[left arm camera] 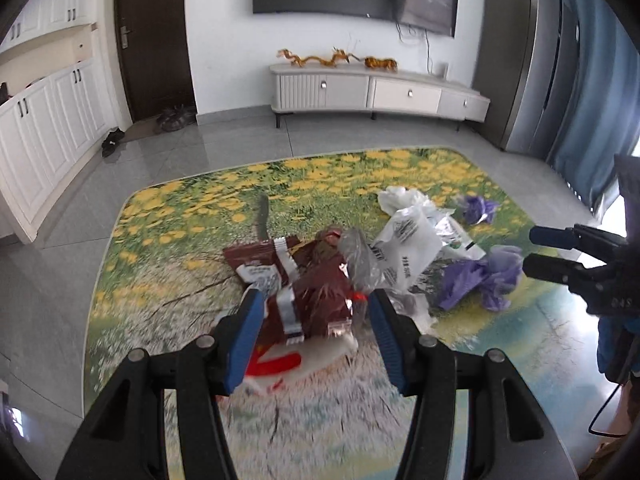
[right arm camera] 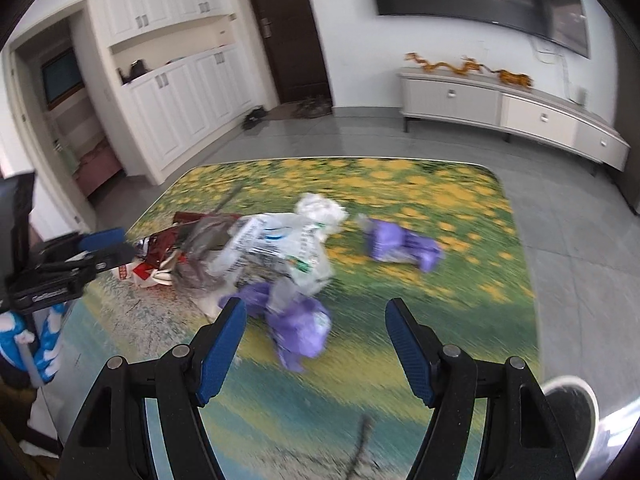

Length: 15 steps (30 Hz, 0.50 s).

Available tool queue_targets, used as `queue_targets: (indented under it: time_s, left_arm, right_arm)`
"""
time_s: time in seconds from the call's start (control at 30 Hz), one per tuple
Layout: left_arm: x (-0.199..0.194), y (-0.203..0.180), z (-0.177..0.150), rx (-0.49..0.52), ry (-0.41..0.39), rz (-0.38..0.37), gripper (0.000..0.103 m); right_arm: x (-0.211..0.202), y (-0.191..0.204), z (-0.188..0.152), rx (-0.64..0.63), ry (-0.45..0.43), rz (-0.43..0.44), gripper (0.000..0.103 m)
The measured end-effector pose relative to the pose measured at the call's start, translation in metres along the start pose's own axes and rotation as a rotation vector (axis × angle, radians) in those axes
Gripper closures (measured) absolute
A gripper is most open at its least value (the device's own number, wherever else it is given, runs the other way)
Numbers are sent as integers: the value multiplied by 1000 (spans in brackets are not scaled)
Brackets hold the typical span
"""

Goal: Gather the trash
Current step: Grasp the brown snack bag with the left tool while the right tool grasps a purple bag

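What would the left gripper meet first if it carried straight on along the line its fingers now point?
Probably the dark red wrapper: it lies between the open fingers of the left gripper, at the near edge of the trash pile on the flowered rug. Blur leaves depth uncertain.

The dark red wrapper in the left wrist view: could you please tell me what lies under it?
Under the dark red wrapper, a white bag with red print sticks out at its near edge, lying on the flowered rug. Anything further beneath stays covered.
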State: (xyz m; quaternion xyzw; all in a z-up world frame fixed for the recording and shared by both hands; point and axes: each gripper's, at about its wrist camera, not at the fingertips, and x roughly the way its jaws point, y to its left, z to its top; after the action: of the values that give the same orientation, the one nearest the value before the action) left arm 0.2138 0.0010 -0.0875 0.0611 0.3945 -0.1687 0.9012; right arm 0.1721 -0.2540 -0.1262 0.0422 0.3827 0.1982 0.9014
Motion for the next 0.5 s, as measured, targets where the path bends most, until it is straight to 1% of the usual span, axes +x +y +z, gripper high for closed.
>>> queue_targets:
  time_s: [0.27,0.3,0.33,0.37,0.43,0.47,0.5]
  left_arm:
    - [27,4,2,0,68,-3,52]
    - [28,5,2,-5,71,-7,59]
    - [29,6,1,-6,75,-13,68]
    - [30,7,1,-8,81,-19,72]
    - [32,7,1,-13,88,-32,85]
    - [34,7,1,-14,90,-36,87]
    - [34,7,1,-17,89,-40,91]
  right_arm:
    - [27,4,2,-17,32,37,33]
    - [29,3,1,-17,37,42,33]
    - [30,3,1,-16,42,47,34]
    - [31,3,0,-14,45,53,37]
    - [32,2,-1,-8,51,63,48]
    - [32,1,-3,-2,53,67,51]
    - [32,0,-4,1,55,69,56]
